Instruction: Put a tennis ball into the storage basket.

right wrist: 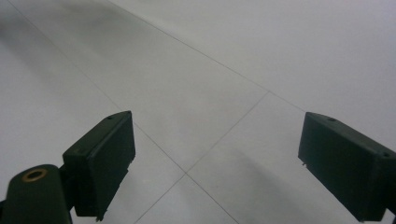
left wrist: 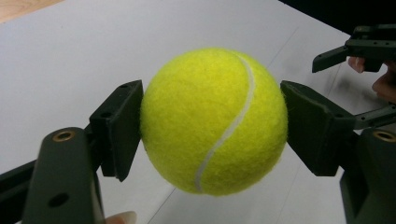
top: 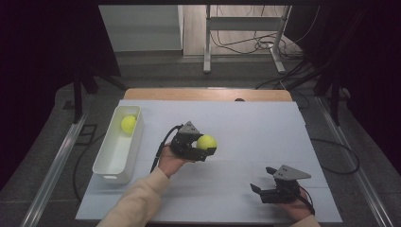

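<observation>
High view is showing the left tool (top: 204, 147) hovering over the middle of the white-covered bench (top: 265, 127), its two black jaws clamping a fuzzy yellow-green tennis ball (top: 207, 142) from both sides, so the ball is hanging clear of the surface. In the left gripper view the same ball (left wrist: 214, 120) is sitting squarely between the jaws, both pads pressing against its felt, with its white seam curving down the front. Near the left edge of the bench a long white plastic bin (top: 109, 163) is lying lengthwise, and a second yellow-green tennis ball (top: 128, 124) is resting in its far end. The right tool (top: 263, 182) is waiting close to the near right corner, well apart from the held ball, its jaws standing wide with nothing between them; the right gripper view is looking past those spread jaws onto the bare white sheet (right wrist: 196, 84).
</observation>
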Motion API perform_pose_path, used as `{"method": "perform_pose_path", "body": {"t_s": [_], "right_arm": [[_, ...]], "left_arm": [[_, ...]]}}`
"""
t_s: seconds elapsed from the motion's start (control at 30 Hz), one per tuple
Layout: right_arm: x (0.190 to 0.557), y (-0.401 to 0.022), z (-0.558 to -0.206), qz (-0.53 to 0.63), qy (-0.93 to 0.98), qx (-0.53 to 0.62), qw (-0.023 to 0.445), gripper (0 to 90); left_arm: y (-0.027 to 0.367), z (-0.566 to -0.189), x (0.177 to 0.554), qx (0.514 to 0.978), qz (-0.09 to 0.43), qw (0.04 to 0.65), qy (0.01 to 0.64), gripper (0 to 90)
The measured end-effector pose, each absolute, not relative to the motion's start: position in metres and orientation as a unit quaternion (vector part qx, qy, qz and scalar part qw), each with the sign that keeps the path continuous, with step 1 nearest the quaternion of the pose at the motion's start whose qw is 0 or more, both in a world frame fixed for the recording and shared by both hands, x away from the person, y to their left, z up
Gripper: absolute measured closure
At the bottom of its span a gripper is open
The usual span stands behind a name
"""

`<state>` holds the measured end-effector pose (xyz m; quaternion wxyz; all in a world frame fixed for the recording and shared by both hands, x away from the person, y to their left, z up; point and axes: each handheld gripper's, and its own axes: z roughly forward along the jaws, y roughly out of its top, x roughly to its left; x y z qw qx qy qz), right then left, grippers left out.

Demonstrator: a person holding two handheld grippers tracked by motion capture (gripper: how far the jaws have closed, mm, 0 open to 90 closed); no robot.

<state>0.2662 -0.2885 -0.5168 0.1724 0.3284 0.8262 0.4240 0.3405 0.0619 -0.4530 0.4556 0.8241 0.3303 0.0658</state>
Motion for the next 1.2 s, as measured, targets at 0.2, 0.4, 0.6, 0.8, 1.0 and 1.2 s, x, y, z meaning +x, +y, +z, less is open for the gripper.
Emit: {"method": "perform_pose_path", "body": {"t_s": [0.2,0.4,0.6,0.8,1.0,1.2], "right_arm": [[0.266,-0.289,-0.517,0.424,0.826,0.328,0.173,11.2],[0.266,-0.289,-0.517,0.426,0.825,0.329,0.172,11.2],[0.266,-0.289,-0.517,0.425,0.826,0.328,0.172,11.2],[0.266,-0.289,-0.517,0.423,0.826,0.33,0.173,11.2],[0.266,-0.289,-0.517,0.424,0.826,0.329,0.173,11.2],[0.266,-0.289,-0.517,0.422,0.827,0.33,0.174,11.2]], "left_arm": [[0.067,-0.452,0.339,0.822,0.069,0.456,0.334,26.3],[0.076,-0.45,0.339,0.815,0.075,0.46,0.344,26.3],[0.085,-0.449,0.337,0.812,0.081,0.46,0.35,26.2],[0.094,-0.449,0.335,0.808,0.086,0.461,0.356,26.2],[0.105,-0.449,0.333,0.801,0.089,0.465,0.365,26.2],[0.114,-0.448,0.331,0.796,0.093,0.467,0.372,26.2]]}}
